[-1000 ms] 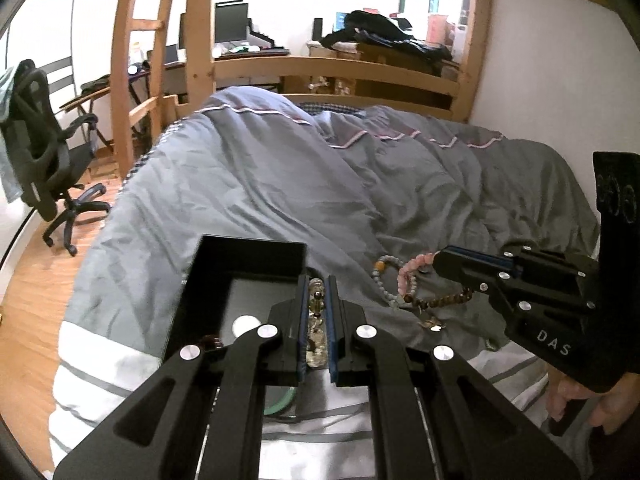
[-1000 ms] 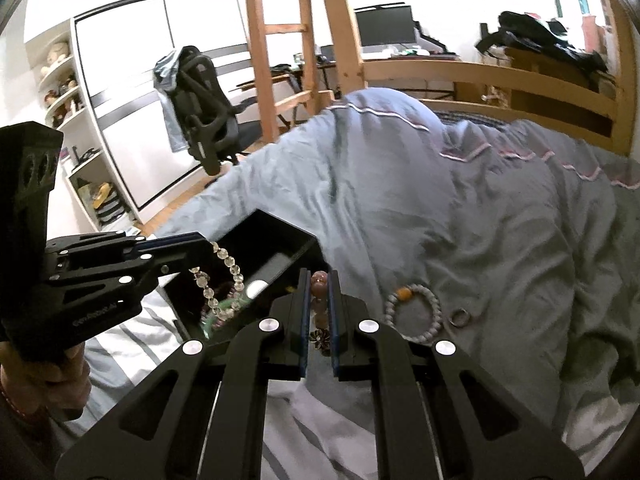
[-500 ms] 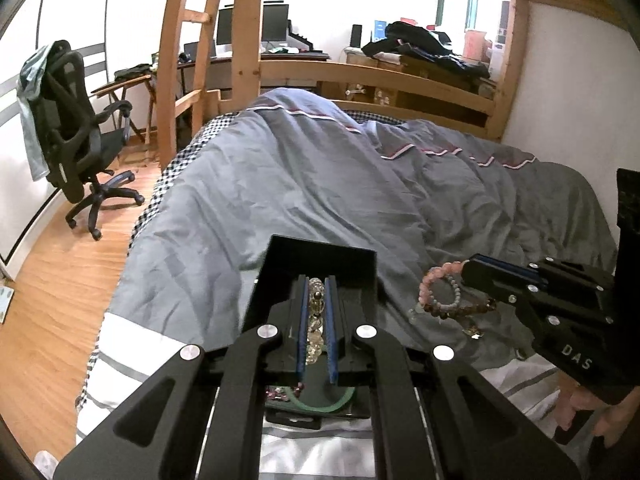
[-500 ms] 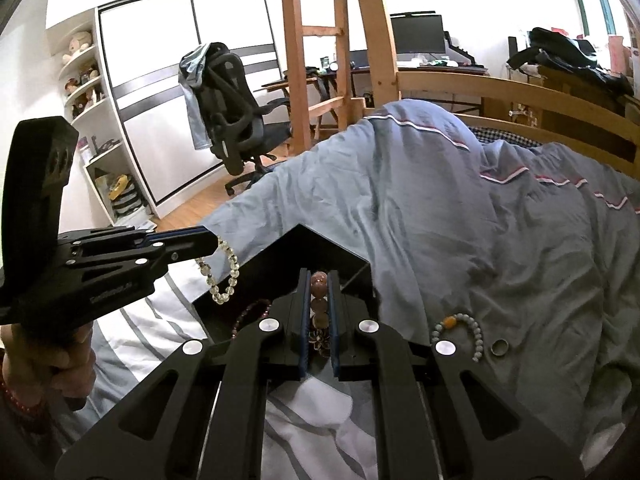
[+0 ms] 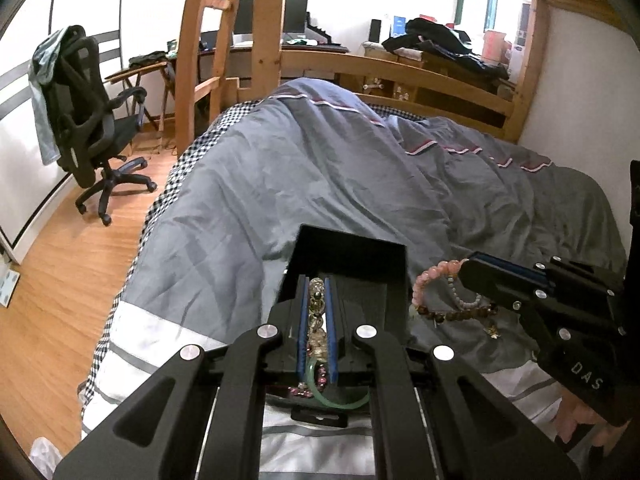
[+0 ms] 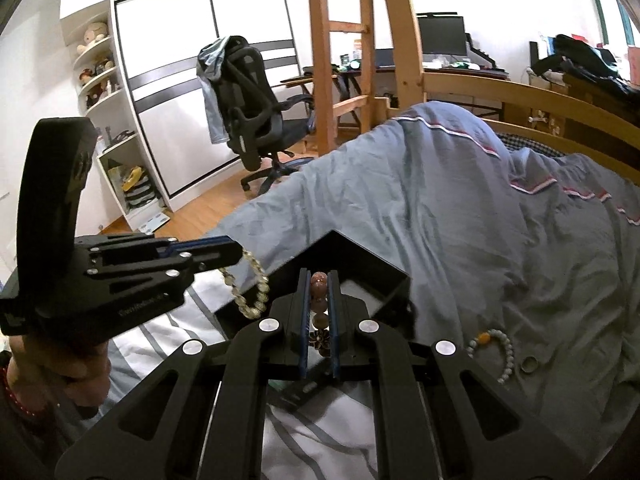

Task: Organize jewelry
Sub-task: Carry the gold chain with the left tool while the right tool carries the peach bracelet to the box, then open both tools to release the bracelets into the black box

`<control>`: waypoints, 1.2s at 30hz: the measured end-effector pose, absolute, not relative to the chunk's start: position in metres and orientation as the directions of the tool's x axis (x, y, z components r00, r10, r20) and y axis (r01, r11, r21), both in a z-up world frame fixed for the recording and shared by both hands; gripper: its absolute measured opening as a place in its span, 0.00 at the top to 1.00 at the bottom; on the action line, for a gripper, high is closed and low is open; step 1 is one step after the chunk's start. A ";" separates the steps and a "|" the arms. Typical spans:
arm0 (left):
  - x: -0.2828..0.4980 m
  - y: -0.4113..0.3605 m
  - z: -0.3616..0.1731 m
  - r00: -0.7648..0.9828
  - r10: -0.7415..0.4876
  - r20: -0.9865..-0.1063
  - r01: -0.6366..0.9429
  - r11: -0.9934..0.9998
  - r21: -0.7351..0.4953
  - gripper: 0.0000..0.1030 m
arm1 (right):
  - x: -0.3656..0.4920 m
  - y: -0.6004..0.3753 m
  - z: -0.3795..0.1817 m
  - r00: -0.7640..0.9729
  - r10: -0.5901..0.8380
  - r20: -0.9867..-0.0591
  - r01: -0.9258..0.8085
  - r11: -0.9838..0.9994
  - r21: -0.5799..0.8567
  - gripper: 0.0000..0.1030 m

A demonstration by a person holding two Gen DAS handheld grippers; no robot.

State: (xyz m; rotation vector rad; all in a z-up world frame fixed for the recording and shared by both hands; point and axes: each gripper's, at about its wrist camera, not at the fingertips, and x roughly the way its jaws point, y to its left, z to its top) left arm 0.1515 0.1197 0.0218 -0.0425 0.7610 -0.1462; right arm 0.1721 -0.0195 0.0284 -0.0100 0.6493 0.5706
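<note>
The left gripper (image 5: 316, 300) is holding a bracelet of pale clear beads (image 6: 250, 288) between its closed fingers, and it is hanging above the black box (image 5: 352, 256) that is lying on the grey duvet (image 5: 320, 168). The right gripper (image 6: 319, 292) is pinching a bracelet of pink and brown beads (image 5: 440, 292) just beside the right wall of the box. Inside the box, at its near end, a green bangle (image 5: 340, 400) is lying with some small dark red beads (image 5: 300, 390), though the gripper is hiding most of this part, so I cannot tell what else is there. To the right of the box, on the duvet, a white bead bracelet (image 6: 496, 350) and a small ring (image 6: 528, 365) are resting near each other.
</note>
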 end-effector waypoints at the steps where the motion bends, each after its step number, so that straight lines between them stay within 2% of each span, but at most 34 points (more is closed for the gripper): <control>1: 0.152 0.122 0.021 0.712 -0.152 -0.686 0.115 0.988 -0.100 0.93 | 0.173 -0.016 0.028 0.646 0.505 -0.572 -0.512 0.843 0.166 0.91; 13: 0.161 0.124 0.007 0.672 -0.170 -0.721 0.117 0.986 -0.123 0.93 | 0.185 0.003 0.008 0.598 0.532 -0.599 -0.536 0.821 0.195 0.91; 21: 0.163 0.123 0.000 0.658 -0.116 -0.744 0.083 0.993 -0.082 0.93 | 0.182 0.008 -0.008 0.555 0.565 -0.611 -0.552 0.799 0.237 0.91; 23: 0.164 0.126 0.000 0.664 -0.070 -0.745 0.043 0.998 -0.056 0.87 | 0.182 0.010 -0.012 0.539 0.569 -0.621 -0.557 0.794 0.243 0.88; 24: 0.164 0.129 0.000 0.666 -0.067 -0.743 0.034 0.998 -0.060 0.76 | 0.182 0.011 -0.014 0.538 0.564 -0.626 -0.554 0.797 0.242 0.80; 25: 0.163 0.133 0.002 0.673 -0.057 -0.737 0.014 0.998 -0.065 0.65 | 0.182 0.011 -0.015 0.536 0.566 -0.626 -0.553 0.796 0.246 0.65; 26: 0.163 0.135 0.003 0.679 -0.049 -0.732 0.000 0.998 -0.067 0.62 | 0.181 0.010 -0.015 0.538 0.569 -0.622 -0.551 0.796 0.250 0.56; 27: 0.163 0.138 0.004 0.685 -0.043 -0.727 -0.012 0.997 -0.070 0.59 | 0.181 0.007 -0.013 0.548 0.567 -0.615 -0.546 0.799 0.250 0.41; 28: 0.162 0.140 0.005 0.689 -0.041 -0.724 -0.022 0.997 -0.076 0.55 | 0.180 0.005 -0.012 0.561 0.566 -0.604 -0.541 0.803 0.251 0.32; 29: 0.162 0.143 0.006 0.693 -0.037 -0.720 -0.033 0.996 -0.083 0.50 | 0.180 0.002 -0.010 0.573 0.564 -0.595 -0.534 0.807 0.251 0.29; 30: 0.162 0.144 0.007 0.697 -0.031 -0.716 -0.043 0.995 -0.085 0.38 | 0.180 -0.002 -0.008 0.588 0.552 -0.592 -0.518 0.818 0.249 0.22; 31: 0.162 0.145 0.008 0.703 -0.024 -0.710 -0.051 0.995 -0.084 0.29 | 0.180 -0.005 -0.007 0.599 0.540 -0.591 -0.504 0.828 0.246 0.20; 34: 0.160 0.143 0.012 0.726 -0.018 -0.687 -0.051 0.996 -0.080 0.17 | 0.179 -0.017 -0.005 0.620 0.506 -0.600 -0.470 0.851 0.232 0.11; 36: 0.159 0.138 0.014 0.738 -0.017 -0.675 -0.041 0.997 -0.070 0.14 | 0.178 -0.025 -0.003 0.645 0.459 -0.610 -0.436 0.877 0.199 0.10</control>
